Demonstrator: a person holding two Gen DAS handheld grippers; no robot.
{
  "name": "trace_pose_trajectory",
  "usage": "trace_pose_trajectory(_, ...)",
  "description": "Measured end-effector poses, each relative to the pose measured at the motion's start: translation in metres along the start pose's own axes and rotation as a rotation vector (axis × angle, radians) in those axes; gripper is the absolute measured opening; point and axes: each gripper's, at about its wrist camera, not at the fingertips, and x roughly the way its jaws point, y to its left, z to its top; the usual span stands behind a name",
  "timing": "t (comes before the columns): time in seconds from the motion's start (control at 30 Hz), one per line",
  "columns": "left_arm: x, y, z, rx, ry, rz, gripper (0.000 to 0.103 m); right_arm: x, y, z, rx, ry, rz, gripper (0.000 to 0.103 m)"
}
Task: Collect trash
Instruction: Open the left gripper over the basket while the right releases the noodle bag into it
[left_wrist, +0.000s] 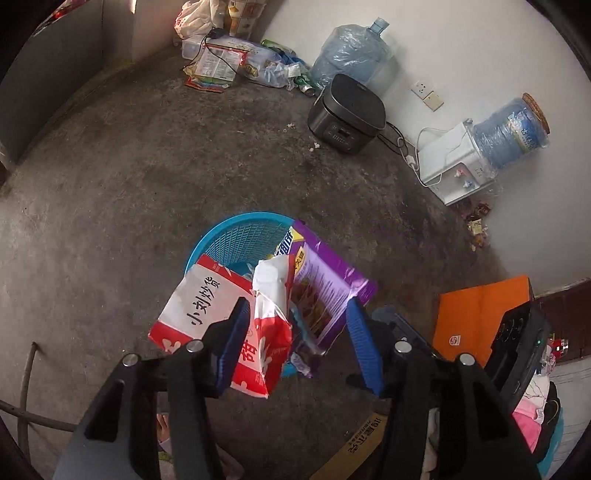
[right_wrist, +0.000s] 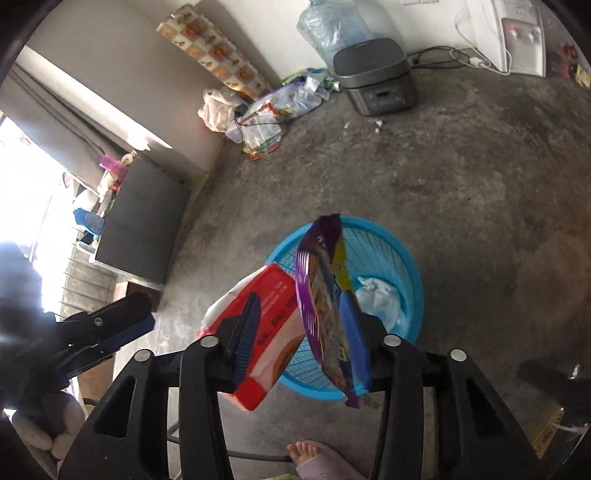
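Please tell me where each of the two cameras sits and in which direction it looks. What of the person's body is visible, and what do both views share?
Left wrist: sits on the left gripper, looks steeply down at the floor; red-and-white packet between open jaws; no body clearly seen.
Right wrist: sits on the right gripper, looks steeply down; purple packet between open jaws; a bare foot shows.
Shared: blue basket, both packets, black cooker.

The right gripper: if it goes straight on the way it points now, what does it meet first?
Most likely the purple snack bag between the open fingers of the right gripper, then the blue basket beyond it. Depth is unclear, so the basket's exact contact point is uncertain.
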Motion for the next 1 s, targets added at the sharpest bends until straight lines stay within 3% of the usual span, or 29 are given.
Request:
trace_pose_trajectory(0.1, -0.013, 0.005, 0.001, -0.023, -0.013, -0.006, 0.054, 0.006, -0.017, -0.003, 0.053, 0.036, -0.022, 0.048)
trace_pose_trajectory(0.23, -0.05, 0.0, 0.007, 0.021, -0.084, 0.01, 0.055, -0.014, -0.025, -0.011, 0.086, 0.004, 0.0, 0.048)
trace_pose_trajectory(0.53, -0.181, -0.021, -0.01, 0.115, -0.277, -0.012, 0.06, -0.042, -0.02, -0.016, 0.058, -0.037, 0.023, 0.048)
trace_pose_trajectory(0.73, -0.285, -0.002, -0.069, 0.133, -0.389, 0.005, 0.066, -0.038, -0.001, -0.021, -0.024, -0.015, 0.04, 0.048)
trace_pose_trajectory(0.83, -0.335, 0.024, -0.113, 0.112, -0.453, 0.052, 0.068, -0.012, 0.012, -0.022, -0.097, 0.055, -0.006, 0.048)
trace_pose_trajectory(1.0, -0.408, 0.09, -0.202, -0.031, -0.589, 0.132, 0.071, 0.067, 0.021, -0.027, -0.19, 0.241, -0.103, 0.042)
